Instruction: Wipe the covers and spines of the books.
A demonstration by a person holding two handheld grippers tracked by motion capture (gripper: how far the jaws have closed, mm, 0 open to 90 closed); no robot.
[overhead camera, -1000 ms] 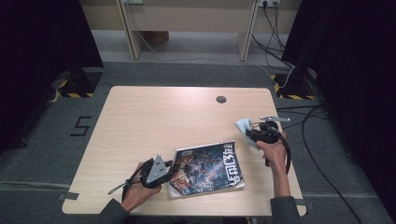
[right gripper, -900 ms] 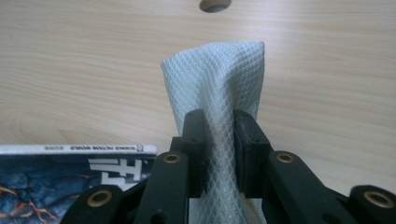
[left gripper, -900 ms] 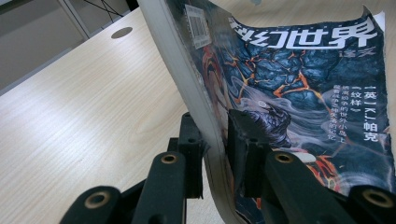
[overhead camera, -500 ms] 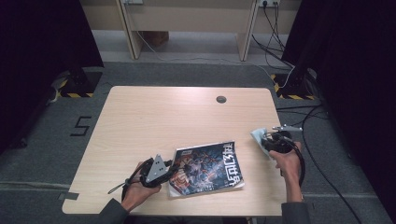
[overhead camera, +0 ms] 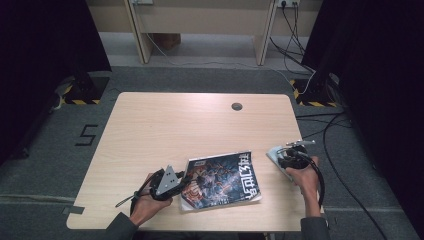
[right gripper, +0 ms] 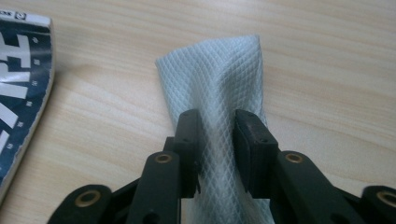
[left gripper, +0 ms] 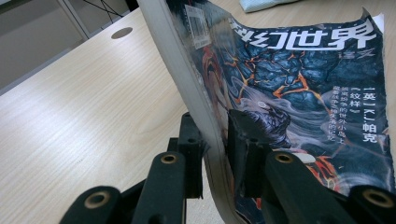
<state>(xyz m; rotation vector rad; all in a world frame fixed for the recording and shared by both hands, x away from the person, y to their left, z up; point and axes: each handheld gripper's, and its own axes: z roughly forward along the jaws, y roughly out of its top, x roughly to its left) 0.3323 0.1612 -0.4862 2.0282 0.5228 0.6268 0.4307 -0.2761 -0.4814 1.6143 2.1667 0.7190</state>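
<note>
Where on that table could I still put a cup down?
The whole far half of the table is bare wood, from the small round hole down to the magazine, and so is the left side. The near edge is crowded: left gripper on the magazine, right gripper on a white cloth.

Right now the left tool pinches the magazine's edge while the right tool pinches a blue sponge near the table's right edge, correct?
One detail is wrong: the right tool pinches a white mesh-textured cloth, not a blue sponge, as the right gripper view shows. The left tool does pinch the magazine.
</note>
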